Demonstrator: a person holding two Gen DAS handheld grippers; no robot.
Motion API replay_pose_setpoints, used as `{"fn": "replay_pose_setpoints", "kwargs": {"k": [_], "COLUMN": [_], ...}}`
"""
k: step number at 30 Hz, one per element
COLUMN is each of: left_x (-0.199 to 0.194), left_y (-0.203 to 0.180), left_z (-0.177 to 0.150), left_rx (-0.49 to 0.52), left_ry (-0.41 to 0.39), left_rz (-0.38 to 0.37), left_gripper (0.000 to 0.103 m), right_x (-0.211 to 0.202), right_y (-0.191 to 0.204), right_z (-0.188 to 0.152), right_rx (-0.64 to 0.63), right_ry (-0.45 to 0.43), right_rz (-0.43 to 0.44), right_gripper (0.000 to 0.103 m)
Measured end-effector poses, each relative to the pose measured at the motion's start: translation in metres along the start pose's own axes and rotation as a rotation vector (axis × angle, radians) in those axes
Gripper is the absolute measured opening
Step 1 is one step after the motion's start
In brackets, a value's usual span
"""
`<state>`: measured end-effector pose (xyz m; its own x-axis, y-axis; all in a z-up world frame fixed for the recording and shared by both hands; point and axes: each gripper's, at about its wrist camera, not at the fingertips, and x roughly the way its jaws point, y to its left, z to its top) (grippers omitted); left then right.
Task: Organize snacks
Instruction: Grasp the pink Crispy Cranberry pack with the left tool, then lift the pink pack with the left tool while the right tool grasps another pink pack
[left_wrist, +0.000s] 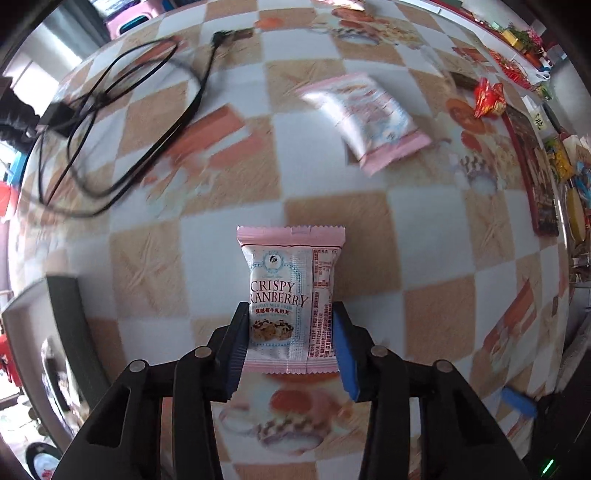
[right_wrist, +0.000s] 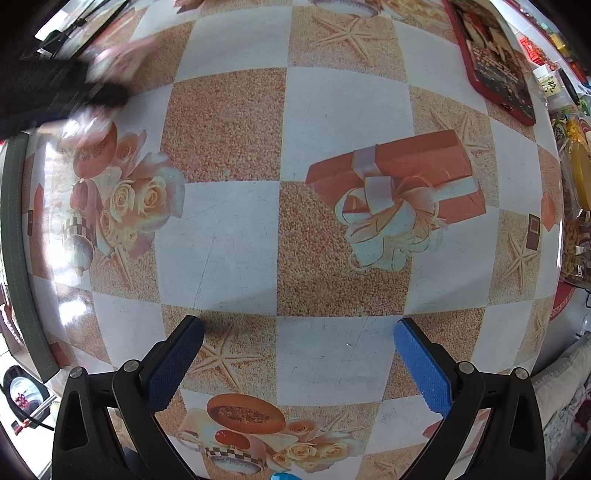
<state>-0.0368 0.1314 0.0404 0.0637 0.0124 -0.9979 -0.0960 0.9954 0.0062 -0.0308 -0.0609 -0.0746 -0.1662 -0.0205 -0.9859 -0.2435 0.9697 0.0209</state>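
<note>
Your left tongs (left_wrist: 290, 332) are pinching a small pink-and-white foil snack packet printed "Crispy Cranberry" (left_wrist: 290, 291) by its lower half, one blue pad on each side, and the packet stands upright between them, held above the checkered desk (left_wrist: 424, 229). Your right tongs (right_wrist: 297, 354) are spread wide with nothing between them, hovering low over a bare patch of the same desk.

So the job looks to be in its early or middle part: one packet is in hand but not yet put anywhere, and a second pink foil snack packet (left_wrist: 364, 122) lies flat farther ahead and to the right, blurred, well apart from the first. A crumpled red-and-gold wrapper (left_wrist: 487, 98) sits beyond it near the desk's far edge.

A long red-rimmed tray (left_wrist: 535, 177) runs along the right side, with more colourful packets past it; that seems the likely place for the snacks, though you cannot be sure from here.

A tangle of black cable (left_wrist: 122, 136) sprawls across the left of the desk. Keep clear of it.
</note>
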Motion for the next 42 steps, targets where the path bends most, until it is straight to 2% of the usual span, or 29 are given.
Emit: {"fn": "replay_pose_setpoints", "kwargs": {"k": [2, 6, 8, 11, 15, 16, 21, 24, 25, 26, 27, 29, 30, 31, 33, 35, 36, 42], "left_x": [-0.001, -0.004, -0.004, -0.004, 0.003, 0.007, 0.015, 0.016, 0.014, 0.015, 0.018, 0.022, 0.021, 0.021, 0.018, 0.011, 0.009, 0.008], "left_y": [0.011, 0.031, 0.037, 0.041, 0.052, 0.048, 0.054, 0.062, 0.063, 0.064, 0.065, 0.07, 0.072, 0.071, 0.066, 0.049, 0.044, 0.032], "left_z": [-0.015, -0.035, -0.037, -0.033, -0.028, -0.015, -0.005, -0.004, -0.008, -0.007, -0.013, -0.012, -0.013, -0.013, -0.016, -0.017, -0.019, -0.05], "left_rx": [-0.006, -0.03, -0.036, -0.037, -0.049, -0.048, -0.073, -0.096, -0.101, -0.103, -0.099, -0.097, -0.098, -0.098, -0.079, -0.039, -0.016, 0.02], "left_ry": [0.004, 0.003, 0.008, 0.003, 0.003, 0.002, 0.003, 0.001, 0.001, 0.001, 0.002, 0.008, 0.01, 0.013, 0.0, -0.016, -0.019, -0.004], "left_rz": [0.011, 0.03, 0.033, 0.06, 0.036, 0.035, 0.015, 0.008, 0.003, 0.002, 0.005, 0.008, 0.003, -0.003, -0.005, -0.006, -0.005, -0.014], "left_gripper": [0.046, 0.049, 0.059, 0.068, 0.077, 0.079, 0.081, 0.087, 0.088, 0.088, 0.088, 0.087, 0.086, 0.084, 0.075, 0.05, 0.045, 0.044], "right_x": [0.0, -0.015, -0.027, -0.051, -0.078, -0.081, -0.087, -0.083, -0.083, -0.082, -0.081, -0.078, -0.079, -0.081, -0.082, -0.081, -0.08, -0.068], "right_y": [0.001, 0.002, 0.005, 0.015, 0.034, 0.04, 0.071, 0.093, 0.097, 0.103, 0.105, 0.104, 0.106, 0.106, 0.096, 0.09, 0.086, 0.06], "right_z": [0.006, 0.034, 0.057, 0.097, 0.151, 0.163, 0.206, 0.224, 0.227, 0.229, 0.231, 0.233, 0.233, 0.233, 0.23, 0.214, 0.209, 0.153], "right_rx": [-0.001, -0.01, -0.016, -0.043, -0.084, -0.095, -0.143, -0.18, -0.182, -0.179, -0.174, -0.16, -0.157, -0.153, -0.14, -0.123, -0.115, -0.087], "right_ry": [0.025, -0.034, -0.072, -0.15, -0.257, -0.273, -0.313, -0.309, -0.308, -0.305, -0.295, -0.282, -0.284, -0.287, -0.276, -0.27, -0.266, -0.233], "right_rz": [0.003, 0.064, 0.082, 0.076, 0.06, 0.053, 0.035, 0.013, 0.01, 0.009, 0.015, 0.009, 0.013, 0.011, 0.04, 0.044, 0.046, 0.038], "right_gripper": [0.103, 0.103, 0.103, 0.103, 0.103, 0.103, 0.103, 0.103, 0.1, 0.087, 0.078, 0.058, 0.054, 0.04, 0.04, 0.04, 0.04, 0.04]}}
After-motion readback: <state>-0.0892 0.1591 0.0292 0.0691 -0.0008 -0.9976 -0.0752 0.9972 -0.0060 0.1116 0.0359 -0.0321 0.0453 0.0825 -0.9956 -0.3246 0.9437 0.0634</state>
